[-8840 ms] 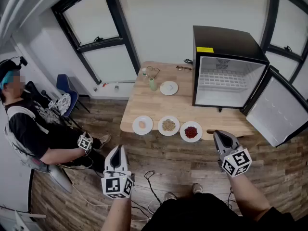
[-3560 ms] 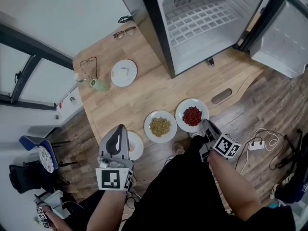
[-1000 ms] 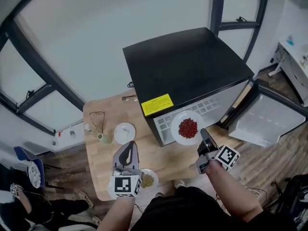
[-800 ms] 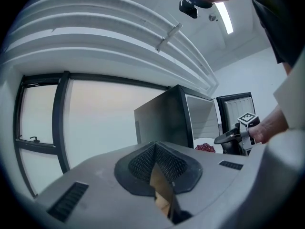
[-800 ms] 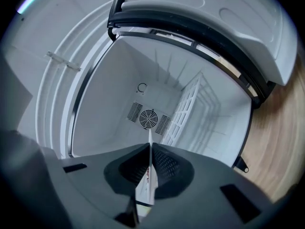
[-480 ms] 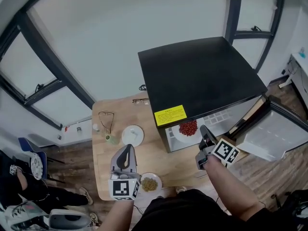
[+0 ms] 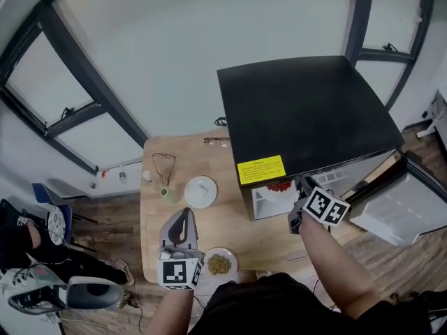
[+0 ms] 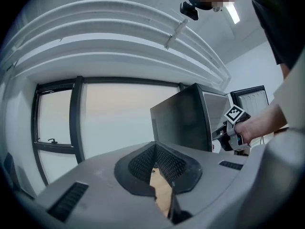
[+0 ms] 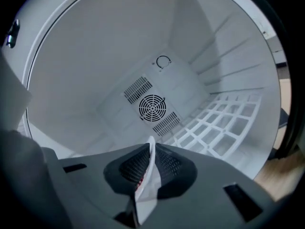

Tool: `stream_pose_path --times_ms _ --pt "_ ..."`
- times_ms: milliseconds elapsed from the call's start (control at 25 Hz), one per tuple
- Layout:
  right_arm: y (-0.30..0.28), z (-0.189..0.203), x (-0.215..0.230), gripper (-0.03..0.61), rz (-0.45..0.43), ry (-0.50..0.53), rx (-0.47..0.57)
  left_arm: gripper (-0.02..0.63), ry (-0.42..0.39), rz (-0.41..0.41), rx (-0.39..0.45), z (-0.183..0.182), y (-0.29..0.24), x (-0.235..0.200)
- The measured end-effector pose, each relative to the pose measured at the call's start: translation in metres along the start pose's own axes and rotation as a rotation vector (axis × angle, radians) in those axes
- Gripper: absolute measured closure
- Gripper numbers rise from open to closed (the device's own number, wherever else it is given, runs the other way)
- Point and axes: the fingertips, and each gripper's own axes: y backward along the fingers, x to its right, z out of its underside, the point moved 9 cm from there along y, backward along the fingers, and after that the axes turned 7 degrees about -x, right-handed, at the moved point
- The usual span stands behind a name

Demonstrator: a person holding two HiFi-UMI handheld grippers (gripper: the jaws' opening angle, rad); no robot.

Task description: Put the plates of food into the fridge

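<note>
Head camera: I look steeply down from high above fridge (image 7: 307,110) and worktop (image 7: 152,201). Left tongs (image 7: 183,213) camera: level, facing the fridge's side, some way off. Right tongs (image 7: 305,185) camera: close inside the fridge, facing its back wall. Fridge shared by all.

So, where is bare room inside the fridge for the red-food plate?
The white wire shelf is bare up to the round back vent. Crowded: the far end of the wooden table, with spectacles, green cup, white plate.
</note>
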Motion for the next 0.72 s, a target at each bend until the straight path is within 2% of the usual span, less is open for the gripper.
stream_pose_path --times_ms 160,400,560,720 --pt "-0.016 -0.004 -0.002 0.533 0.056 0.109 -0.059 0.611 0.021 -0.034 -0.005 0.001 0.004 -0.001" --pt "-0.023 -0.008 -0.012 0.507 0.161 0.340 -0.121 0.611 0.031 -0.081 -0.021 0.009 0.010 0.001" --pt "-0.021 -0.010 -0.009 0.506 0.163 0.397 -0.111 0.611 0.049 -0.092 -0.025 0.012 0.012 0.003" --pt "-0.013 -0.016 -0.012 0.506 0.174 0.495 -0.038 0.611 0.055 -0.099 -0.020 0.016 0.015 0.001"
